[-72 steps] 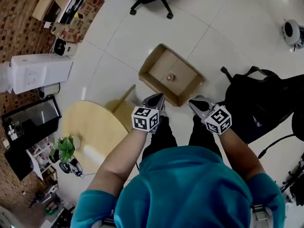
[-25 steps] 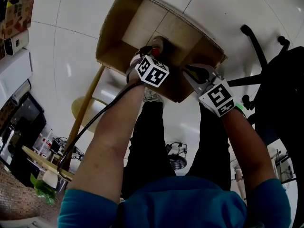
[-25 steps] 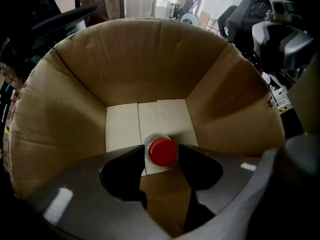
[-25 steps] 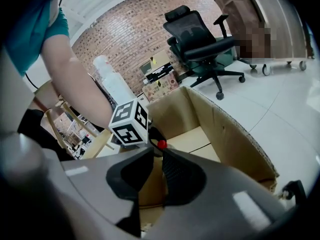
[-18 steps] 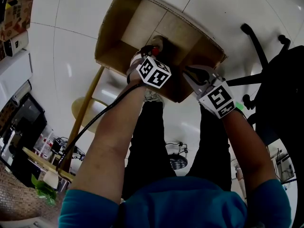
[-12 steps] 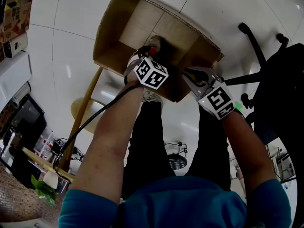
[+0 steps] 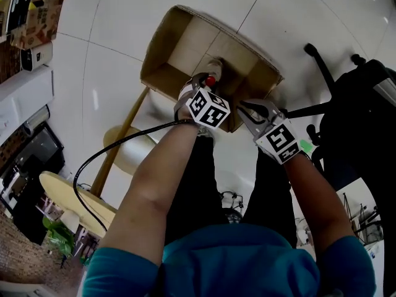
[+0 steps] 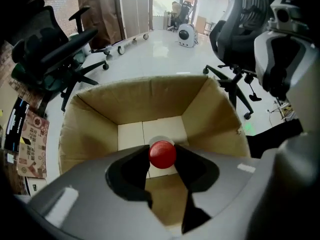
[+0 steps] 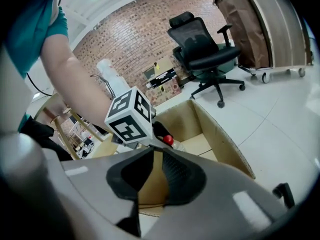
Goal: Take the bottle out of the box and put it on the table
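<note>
— So, what sits at the far left?
— A pale round wooden table (image 7: 68, 197), well apart from the work. Right of it, an open brown cardboard box (image 7: 166, 49) stands on the white tiled floor (image 7: 124, 17).
— And the left gripper (image 7: 206, 80)?
— It points straight down over the box. Its jaws have just been closing and clamp the neck of a clear plastic bottle with a red cap (image 8: 162, 154), the cap showing between the tips.
— Where is the bottle, then?
— Upright, hanging from that grip, its body inside the box's walls. Whether its base touches the box bottom, I cannot tell.
— The right gripper (image 9: 154, 150)?
— It hovers just right of the left one, near the box's near wall, jaws pressed together on nothing. Further right stands a black office chair (image 7: 359, 116)
</note>
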A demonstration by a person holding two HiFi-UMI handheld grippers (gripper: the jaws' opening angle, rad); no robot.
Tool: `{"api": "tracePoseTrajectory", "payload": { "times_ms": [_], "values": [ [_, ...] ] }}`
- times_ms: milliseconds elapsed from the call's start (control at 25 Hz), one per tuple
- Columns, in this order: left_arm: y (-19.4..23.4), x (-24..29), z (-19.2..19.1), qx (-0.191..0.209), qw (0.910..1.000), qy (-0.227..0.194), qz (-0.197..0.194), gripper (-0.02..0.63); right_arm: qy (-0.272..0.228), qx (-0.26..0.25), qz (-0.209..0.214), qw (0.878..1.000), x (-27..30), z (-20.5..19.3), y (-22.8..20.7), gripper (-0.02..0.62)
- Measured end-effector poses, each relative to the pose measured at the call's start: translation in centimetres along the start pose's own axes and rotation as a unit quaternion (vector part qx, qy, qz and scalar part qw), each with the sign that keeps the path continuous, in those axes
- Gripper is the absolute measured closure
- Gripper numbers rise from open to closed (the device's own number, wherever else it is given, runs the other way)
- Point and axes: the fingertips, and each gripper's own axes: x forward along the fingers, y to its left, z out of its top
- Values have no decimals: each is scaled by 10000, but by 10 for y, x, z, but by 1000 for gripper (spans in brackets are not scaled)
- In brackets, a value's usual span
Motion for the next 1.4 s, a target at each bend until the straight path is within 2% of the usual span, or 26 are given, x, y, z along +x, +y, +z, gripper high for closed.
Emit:
{"api": "tracePoseTrajectory", "payload": {
  "times_ms": [120, 240, 360, 560, 760, 1040, 1200, 1400],
  "values": [
    [-2, -45, 34, -204, 9996, -201, -24, 451, -53, -89, -24, 9999, -24, 42, 4, 538],
    [-11, -100, 58, -229, 9989, -403, -64, 451, -107, -158, -24, 9998, -54, 88, 18, 538],
    [-11, -158, 98, -264, 9977, -620, 68, 451, -234, -335, 21, 9992, -91, 147, 24, 538],
    [0, -262, 164, -596, 9920, -1077, 296, 453, -414, -718, 72, 9965, -154, 245, 40, 538],
    [-27, -382, 199, -794, 9880, -1263, 397, 453, -394, -893, 219, 9950, -235, 314, 91, 539],
    [-38, -594, 256, -717, 9838, -1593, 408, 451, -367, -1186, 457, 9912, -349, 473, 185, 540],
    [-57, -664, 265, -641, 9824, -1685, 487, 451, -480, -1310, 682, 9879, -396, 509, 220, 541],
    [-90, -726, 279, -909, 9764, -1847, 646, 453, -573, -1406, 1081, 9825, -454, 521, 240, 543]
  ]
}}
